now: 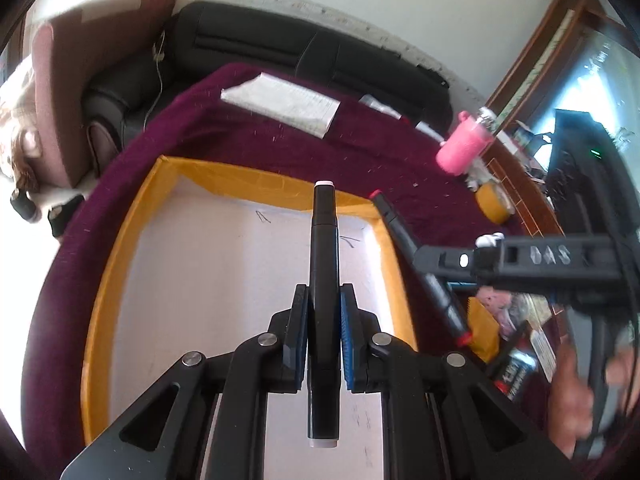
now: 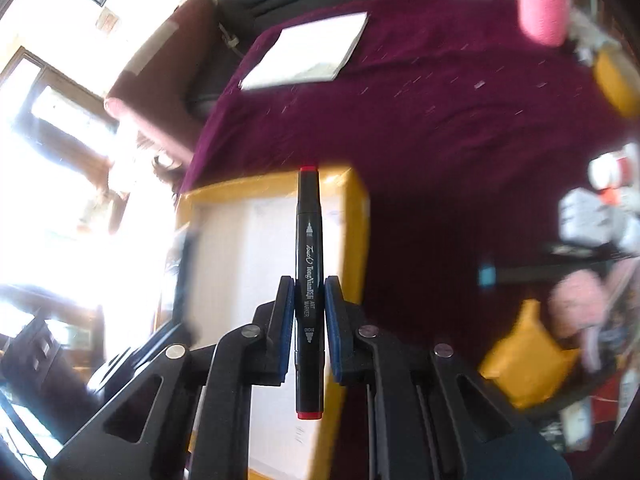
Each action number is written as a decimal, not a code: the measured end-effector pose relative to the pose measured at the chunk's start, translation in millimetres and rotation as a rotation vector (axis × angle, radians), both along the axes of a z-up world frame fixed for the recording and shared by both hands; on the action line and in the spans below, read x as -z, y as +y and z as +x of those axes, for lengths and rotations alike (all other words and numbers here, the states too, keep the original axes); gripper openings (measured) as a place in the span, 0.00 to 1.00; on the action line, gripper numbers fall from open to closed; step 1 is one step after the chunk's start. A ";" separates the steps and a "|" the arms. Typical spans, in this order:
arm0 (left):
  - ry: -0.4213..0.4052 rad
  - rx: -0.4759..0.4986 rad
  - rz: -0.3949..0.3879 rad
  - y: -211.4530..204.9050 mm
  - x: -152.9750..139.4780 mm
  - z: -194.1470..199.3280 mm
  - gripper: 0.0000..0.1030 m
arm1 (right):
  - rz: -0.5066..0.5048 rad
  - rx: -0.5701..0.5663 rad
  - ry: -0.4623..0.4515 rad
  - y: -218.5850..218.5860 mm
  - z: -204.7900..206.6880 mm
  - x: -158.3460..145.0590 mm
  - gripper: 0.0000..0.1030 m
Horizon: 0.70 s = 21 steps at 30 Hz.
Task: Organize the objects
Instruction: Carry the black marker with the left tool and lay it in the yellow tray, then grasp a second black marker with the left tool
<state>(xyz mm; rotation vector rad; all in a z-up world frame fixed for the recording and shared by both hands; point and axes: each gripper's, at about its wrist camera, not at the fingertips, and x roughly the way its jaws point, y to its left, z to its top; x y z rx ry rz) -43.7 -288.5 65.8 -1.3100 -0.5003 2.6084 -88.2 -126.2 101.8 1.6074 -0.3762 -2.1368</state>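
A: So where are the markers?

B: Left gripper [image 1: 324, 316] is clamped on a white-capped marker [image 1: 324, 264], held over the yellow-rimmed tray [image 1: 120, 240] on the maroon tablecloth [image 1: 248, 140]. Right gripper [image 2: 308, 312] pinches a red-capped marker [image 2: 309, 248] above the tray's right edge.

A: Anything else?

B: White notepad [image 1: 284, 102] near the cloth's far edge, pink cup [image 1: 464, 148] toward the far right corner.

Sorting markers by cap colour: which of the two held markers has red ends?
The marker in the right tool: its marker shows red at both ends. The left tool holds a marker with pale, whitish ends.
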 end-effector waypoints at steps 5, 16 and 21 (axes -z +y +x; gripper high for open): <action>-0.065 -0.023 0.011 1.2 32.2 -33.0 0.11 | 0.016 0.020 -0.040 -20.0 -7.1 32.3 0.12; -0.006 -0.059 0.064 9.2 26.9 -19.7 0.51 | 0.005 0.061 0.041 -2.6 20.2 23.0 0.26; -0.021 -0.078 0.081 14.6 36.3 -0.3 0.54 | 0.021 0.101 0.141 30.8 44.7 2.2 0.32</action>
